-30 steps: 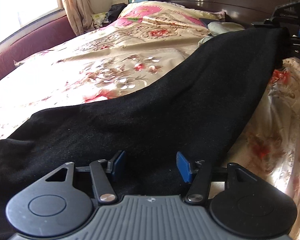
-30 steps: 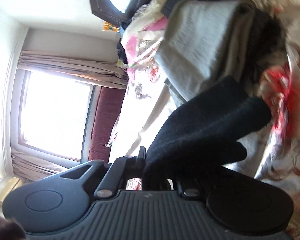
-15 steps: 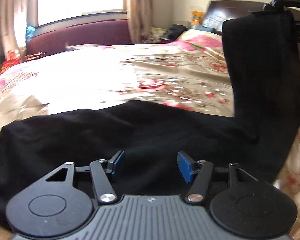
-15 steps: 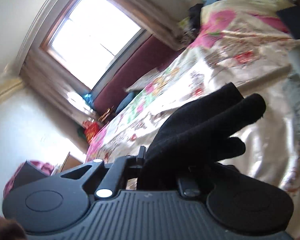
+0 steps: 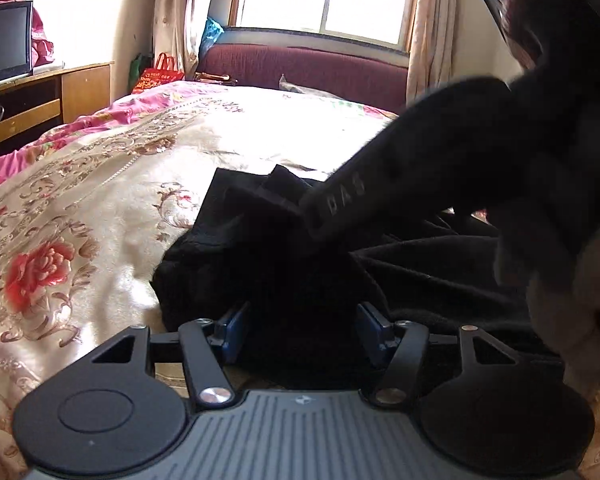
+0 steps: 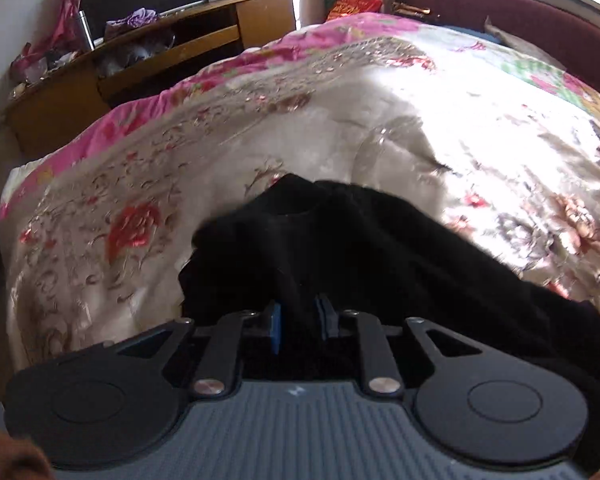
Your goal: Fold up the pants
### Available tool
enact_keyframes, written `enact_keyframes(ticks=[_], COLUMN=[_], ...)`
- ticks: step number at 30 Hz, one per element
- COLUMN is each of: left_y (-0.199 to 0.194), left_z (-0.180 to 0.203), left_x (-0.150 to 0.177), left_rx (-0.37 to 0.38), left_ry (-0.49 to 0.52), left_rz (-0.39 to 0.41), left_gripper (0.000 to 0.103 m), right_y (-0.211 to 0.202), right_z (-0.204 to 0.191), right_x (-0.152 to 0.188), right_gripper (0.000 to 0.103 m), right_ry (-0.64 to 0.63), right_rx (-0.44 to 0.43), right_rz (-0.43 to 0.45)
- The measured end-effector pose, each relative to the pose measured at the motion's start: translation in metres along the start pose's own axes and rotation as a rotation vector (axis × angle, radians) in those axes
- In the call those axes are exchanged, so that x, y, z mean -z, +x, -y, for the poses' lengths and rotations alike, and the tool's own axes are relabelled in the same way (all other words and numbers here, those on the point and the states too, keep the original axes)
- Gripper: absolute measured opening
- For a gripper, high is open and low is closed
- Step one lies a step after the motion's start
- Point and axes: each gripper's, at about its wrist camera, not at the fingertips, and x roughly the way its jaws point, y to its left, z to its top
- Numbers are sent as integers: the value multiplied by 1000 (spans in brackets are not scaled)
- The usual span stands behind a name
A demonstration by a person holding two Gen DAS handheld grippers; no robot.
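Right gripper, jaws pinching black pants, carries fabric forward; left gripper, jaws wide, straddles the cloth ungripped.

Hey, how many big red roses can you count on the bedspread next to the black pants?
1: a red rose on the floral bedspread, just left of the black pants. Smaller, fainter blooms lie elsewhere, and the pants may hide others.
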Motion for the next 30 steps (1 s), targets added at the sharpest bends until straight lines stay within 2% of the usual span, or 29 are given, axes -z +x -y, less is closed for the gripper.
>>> enact_keyframes(ticks=[4, 8, 10, 15, 18, 20, 22, 24, 27, 30], left_y=[1, -2, -3, -16, -28, -28, -19, -6, 6, 9], left_z=[-13, -18, -20, -29, -36, -38, -39, -39, -34, -30], left_x=[1, -2, -3, -9, -22, -35, -45, -50, -50, -45], left_rx=[12, 30, 27, -48, -36, -38, -42, -45, -43, -55], left_ry=[-39, -59, -67, -38, -58, -56, -40, -13, 21, 51], left_rz=[0, -13, -17, -9, 27, 64, 77, 52, 12, -5], left_gripper=[75, 75, 75, 75, 76, 82, 84, 84, 84, 80], right_y=[-41, -72, -80, -86, -89, -91, -94, -94, -82, -50], right_z=[11, 46, 62, 98, 118, 127, 132, 135, 130, 114], right_x=[10, 23, 33, 53, 60, 65, 64, 52, 18, -25], right_gripper=[26, 33, 34, 35, 43, 44, 44, 44, 44, 44], right_ry=[15, 67, 86, 107, 103, 113, 122, 110, 56, -34], right_rx=[-1, 77, 105, 185, 210, 223, 218, 181, 85, -48], right_rz=[63, 116, 110, 95, 77, 73, 82, 97, 122, 123])
